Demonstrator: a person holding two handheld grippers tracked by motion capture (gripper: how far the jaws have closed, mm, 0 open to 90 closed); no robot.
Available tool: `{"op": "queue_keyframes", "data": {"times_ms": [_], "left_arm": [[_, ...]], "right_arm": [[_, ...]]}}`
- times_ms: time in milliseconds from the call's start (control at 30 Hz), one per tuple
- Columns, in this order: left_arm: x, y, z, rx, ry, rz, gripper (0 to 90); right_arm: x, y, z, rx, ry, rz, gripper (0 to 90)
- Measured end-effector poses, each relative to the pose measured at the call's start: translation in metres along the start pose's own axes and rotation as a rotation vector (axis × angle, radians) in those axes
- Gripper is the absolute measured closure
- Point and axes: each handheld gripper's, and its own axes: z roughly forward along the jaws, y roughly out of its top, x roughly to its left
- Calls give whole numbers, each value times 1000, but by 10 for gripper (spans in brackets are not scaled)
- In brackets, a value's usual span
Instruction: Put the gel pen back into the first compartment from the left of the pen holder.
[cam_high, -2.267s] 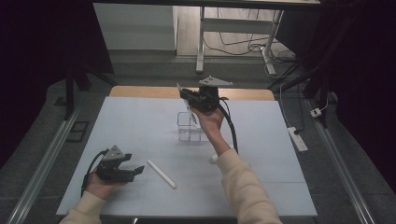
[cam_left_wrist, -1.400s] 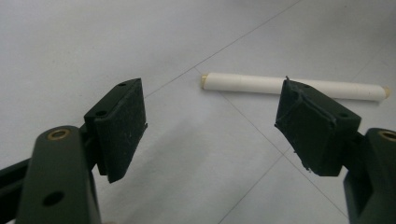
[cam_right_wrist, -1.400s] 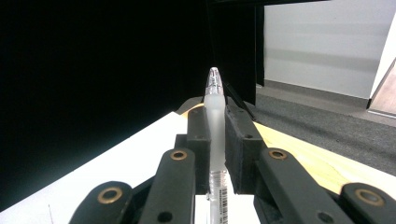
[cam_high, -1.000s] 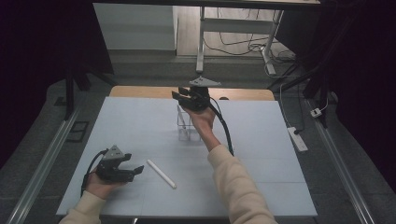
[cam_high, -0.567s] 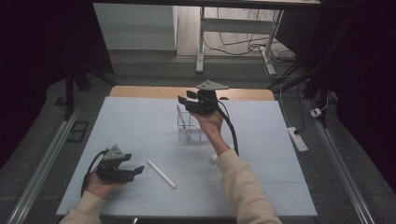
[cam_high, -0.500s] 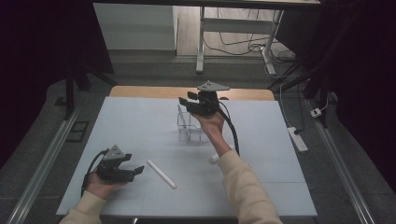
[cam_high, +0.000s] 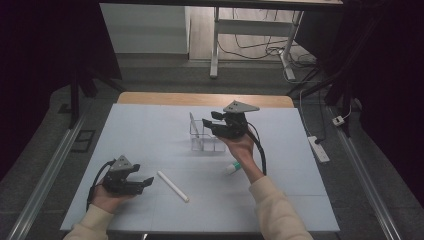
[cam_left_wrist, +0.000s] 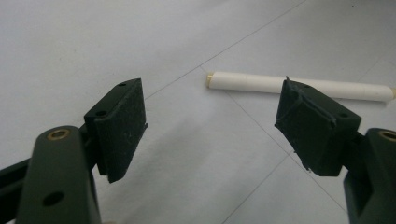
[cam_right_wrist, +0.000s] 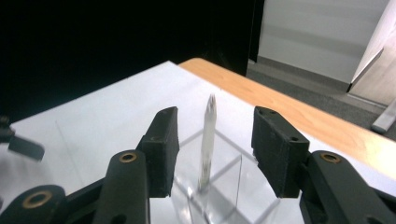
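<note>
While the person's right hand holds the right gripper (cam_high: 215, 124) up over the middle of the table (cam_high: 150, 125), its jaws stand apart with nothing between the pads. In the right gripper view a thin silvery pen-like stick (cam_right_wrist: 207, 140) stands nearly upright in a clear compartment box (cam_right_wrist: 224, 186), and it shows in the gap between the two black jaws, farther off than the pads and touching neither of them. From the high view the same stick (cam_high: 193, 127) leans at the left end of the clear box (cam_high: 210, 142), just beside the jaw tips of the right gripper, which point toward it from the right.

Near the front left of the table the left gripper (cam_high: 142, 184) rests low in the person's left hand, its jaws spread wide and empty. A white tube (cam_high: 173, 186) lies flat on the table just to the right of those jaws, apart from them. In the left gripper view the white tube (cam_left_wrist: 261, 84) lies crosswise beyond the pads; the right-hand pad hides part of its length, but the tube is farther off than the pad and not between the jaws.

A small white and green item (cam_high: 232, 168) lies on the table close by the right forearm; what it is cannot be told.
</note>
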Motion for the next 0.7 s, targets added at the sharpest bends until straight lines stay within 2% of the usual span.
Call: {"op": "queue_keyframes", "data": {"times_ms": [233,333,700], "left_arm": [[2,0,0,-1,3,-6,244],[2,0,1,4,2,-2,244],[3,0,1,3,4,-10,244]], "right_arm": [[-2,-21,-22,37,-11,-4,507],[-3,-32,-32,46,-8,10,503],[1,-60,-64,86,-19,6,491]]}}
